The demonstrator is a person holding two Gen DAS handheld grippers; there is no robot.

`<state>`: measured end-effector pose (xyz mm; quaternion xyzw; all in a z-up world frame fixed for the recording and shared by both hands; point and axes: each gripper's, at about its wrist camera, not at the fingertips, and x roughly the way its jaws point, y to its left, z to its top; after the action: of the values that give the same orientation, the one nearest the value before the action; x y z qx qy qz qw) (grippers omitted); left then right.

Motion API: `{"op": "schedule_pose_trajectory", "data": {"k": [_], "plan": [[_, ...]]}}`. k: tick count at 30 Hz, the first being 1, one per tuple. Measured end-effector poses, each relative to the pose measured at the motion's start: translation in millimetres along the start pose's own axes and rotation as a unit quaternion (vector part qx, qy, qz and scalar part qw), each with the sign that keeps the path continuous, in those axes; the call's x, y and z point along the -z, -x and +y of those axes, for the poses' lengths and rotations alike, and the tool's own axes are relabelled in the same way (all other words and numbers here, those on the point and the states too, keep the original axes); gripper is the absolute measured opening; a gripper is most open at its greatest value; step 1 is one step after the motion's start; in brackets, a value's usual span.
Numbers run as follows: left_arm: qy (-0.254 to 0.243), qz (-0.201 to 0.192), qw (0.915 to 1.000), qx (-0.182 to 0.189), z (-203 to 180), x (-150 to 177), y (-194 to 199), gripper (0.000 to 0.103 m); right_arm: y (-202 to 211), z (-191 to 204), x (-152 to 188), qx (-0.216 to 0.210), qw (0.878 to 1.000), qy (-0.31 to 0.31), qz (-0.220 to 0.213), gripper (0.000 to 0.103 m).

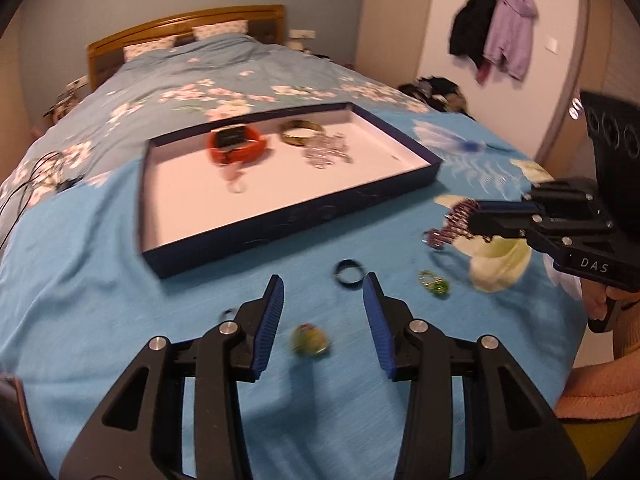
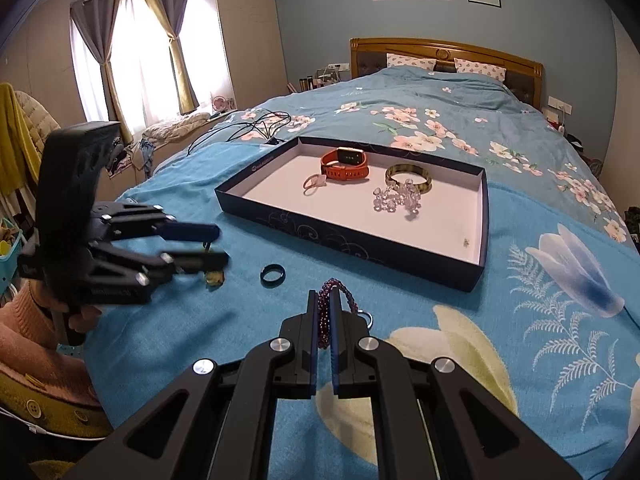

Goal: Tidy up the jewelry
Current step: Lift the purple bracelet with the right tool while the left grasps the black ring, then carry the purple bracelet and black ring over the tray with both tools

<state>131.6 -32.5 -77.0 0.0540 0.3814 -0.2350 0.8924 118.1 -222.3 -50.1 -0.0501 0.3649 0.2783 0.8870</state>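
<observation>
A dark blue tray point(image 1: 280, 222) point(image 2: 352, 248) on the bed holds an orange watch point(image 1: 236, 144) point(image 2: 345, 164), a gold bangle point(image 1: 301, 133) point(image 2: 408, 176), a clear bead bracelet point(image 1: 328, 154) point(image 2: 396, 198) and a small ring point(image 2: 311, 182). My left gripper point(image 1: 323, 290) point(image 2: 218, 246) is open, its fingers either side of a yellow-green pendant point(image 1: 310, 340) point(image 2: 214, 278) on the cover. A black ring point(image 1: 350, 274) point(image 2: 273, 274) lies just beyond it. My right gripper point(image 2: 325, 302) point(image 1: 474, 218) is shut on a purple beaded bracelet point(image 2: 325, 320) point(image 1: 448, 228), near the tray's front edge.
A small green-gold piece point(image 1: 434, 283) lies right of the black ring. Black cables point(image 2: 248, 126) point(image 1: 24, 184) lie on the cover beyond the tray. The person's pink sleeve point(image 1: 600, 380) is at the bed's edge. Jackets point(image 1: 496, 28) hang on the wall.
</observation>
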Motion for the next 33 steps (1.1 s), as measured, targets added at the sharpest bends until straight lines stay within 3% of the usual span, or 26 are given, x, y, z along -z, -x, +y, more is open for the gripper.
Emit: {"op": "schedule_pose_trajectory", "data": {"k": [9,13,14,16,22,33], "plan": [[0.0,0.056,0.9984,0.005,-10.9,-11.2,-45.4,0.036,0.9,-3.2,-9.8,-0.002,1.0,0.002,-0.014,0.004],[-0.005,0.058,0.9983,0.0,-13.4,-12.0,-50.1,0.035,-1.5,-5.4,-10.7,-0.005,1.0,0.0,-0.012,0.004],[-0.005,0.058,0.9983,-0.001,-13.5,-12.3,-50.8,0.029,-2.5,-6.5,-11.6,-0.005,1.0,-0.001,-0.012,0.004],[-0.009,0.056,0.9983,-0.01,-13.7,-12.1,-51.6,0.022,-3.5,-8.1,-13.3,-0.007,1.0,-0.003,-0.012,0.004],[0.0,0.048,0.9988,-0.008,-11.0,-14.4,-47.3,0.022,-3.5,-9.6,-17.9,-0.008,1.0,0.0,-0.017,0.004],[0.02,-0.013,0.9996,-0.014,2.5,-38.3,-10.1,0.022,0.5,-14.5,-40.6,-0.004,0.999,0.01,-0.042,0.004]]}}
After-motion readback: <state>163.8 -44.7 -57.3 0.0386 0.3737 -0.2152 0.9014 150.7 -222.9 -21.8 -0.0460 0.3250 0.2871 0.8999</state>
